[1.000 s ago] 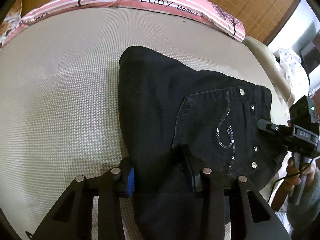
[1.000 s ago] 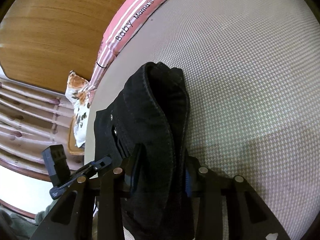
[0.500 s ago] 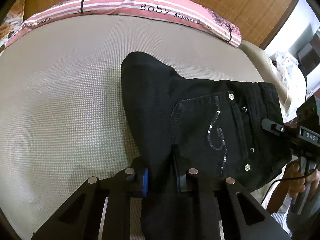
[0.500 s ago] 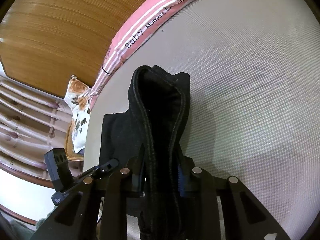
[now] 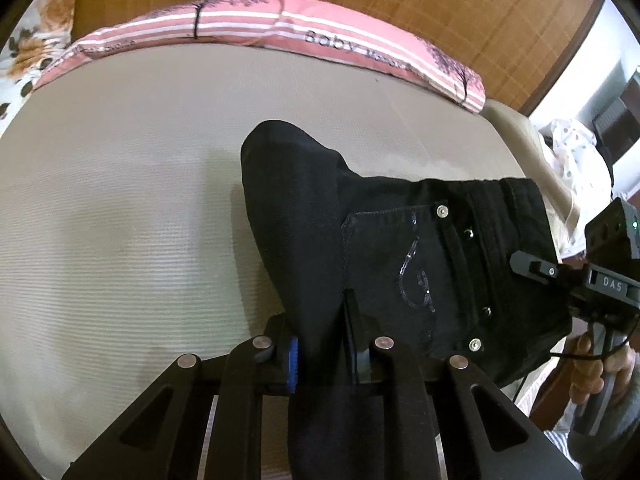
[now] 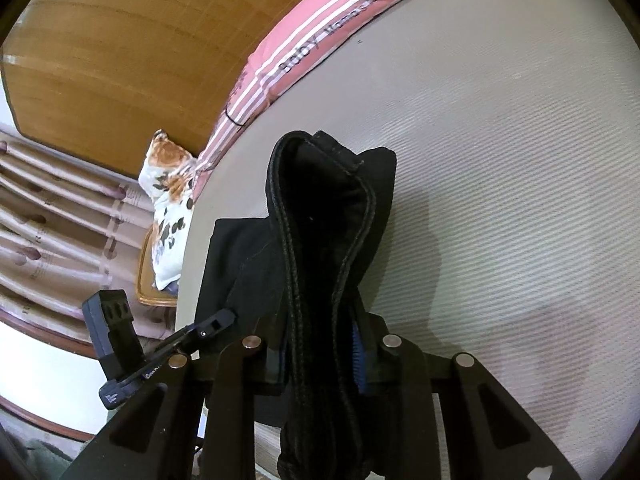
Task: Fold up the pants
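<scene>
Both pinching black pants [image 5: 360,248] w/ left gripper [image 5: 322,356] & right gripper [image 6: 320,356], held over right edge of bed [image 5: 120,200]; could slip, fold spilling, if thick waistband slides.

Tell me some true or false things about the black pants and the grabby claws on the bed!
1. The left gripper is shut on the black denim pants. True.
2. The right gripper is open and empty. False: it clamps the pants too.
3. The pants are red. False: black, with a sequin swirl on the pocket.
4. A pink striped pillow lies at the far edge of the beige mattress. True.
</scene>
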Demonstrator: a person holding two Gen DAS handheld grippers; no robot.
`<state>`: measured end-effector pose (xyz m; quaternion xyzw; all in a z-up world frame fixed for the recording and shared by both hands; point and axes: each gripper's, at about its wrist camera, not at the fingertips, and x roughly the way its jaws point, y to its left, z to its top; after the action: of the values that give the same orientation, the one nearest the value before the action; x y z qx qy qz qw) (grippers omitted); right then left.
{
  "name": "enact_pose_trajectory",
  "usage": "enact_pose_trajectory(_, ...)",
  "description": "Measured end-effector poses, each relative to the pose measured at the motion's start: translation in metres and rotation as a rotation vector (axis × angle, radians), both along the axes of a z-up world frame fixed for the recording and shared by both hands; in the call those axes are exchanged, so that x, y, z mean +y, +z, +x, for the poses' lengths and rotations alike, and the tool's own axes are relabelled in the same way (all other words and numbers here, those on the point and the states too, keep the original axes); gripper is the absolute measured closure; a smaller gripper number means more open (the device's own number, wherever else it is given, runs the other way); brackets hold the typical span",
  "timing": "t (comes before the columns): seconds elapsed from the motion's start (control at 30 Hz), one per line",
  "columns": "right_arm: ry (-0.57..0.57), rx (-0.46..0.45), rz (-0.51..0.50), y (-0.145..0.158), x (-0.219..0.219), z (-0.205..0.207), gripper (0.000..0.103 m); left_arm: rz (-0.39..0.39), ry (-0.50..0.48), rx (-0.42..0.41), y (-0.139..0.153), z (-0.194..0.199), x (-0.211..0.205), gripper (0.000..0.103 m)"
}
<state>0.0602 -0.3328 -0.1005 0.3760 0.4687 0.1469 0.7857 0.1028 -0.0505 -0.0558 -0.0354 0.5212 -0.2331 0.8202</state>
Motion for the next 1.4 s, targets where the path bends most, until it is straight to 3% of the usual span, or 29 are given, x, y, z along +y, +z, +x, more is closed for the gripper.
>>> enact_pose_trajectory(0.27, 0.053, -0.009, 0.032, -0.001, 0.031, 0.031, 0.081, 0.005, 0.056, -0.05, 0.009, 0.014, 0.028, 0.085)
enact_pose_trajectory(0.6, 0.09, -0.025, 0.047, 0.002, 0.059, 0.087, 0.081, 0.04, 0.102, -0.11, 0.018, 0.059, 0.056, 0.085)
enact_pose_trajectory(1.23, 0.071, -0.011, 0.013, 0.0, 0.055, 0.148, 0.081, 0.047, 0.115, -0.128, 0.004, 0.126, 0.056, 0.085)
enact_pose_trajectory(1.4, 0.051, 0.0, -0.047, -0.011, 0.052, 0.151, 0.081, 0.081, 0.121, -0.108, -0.017, 0.135, 0.06, 0.081)
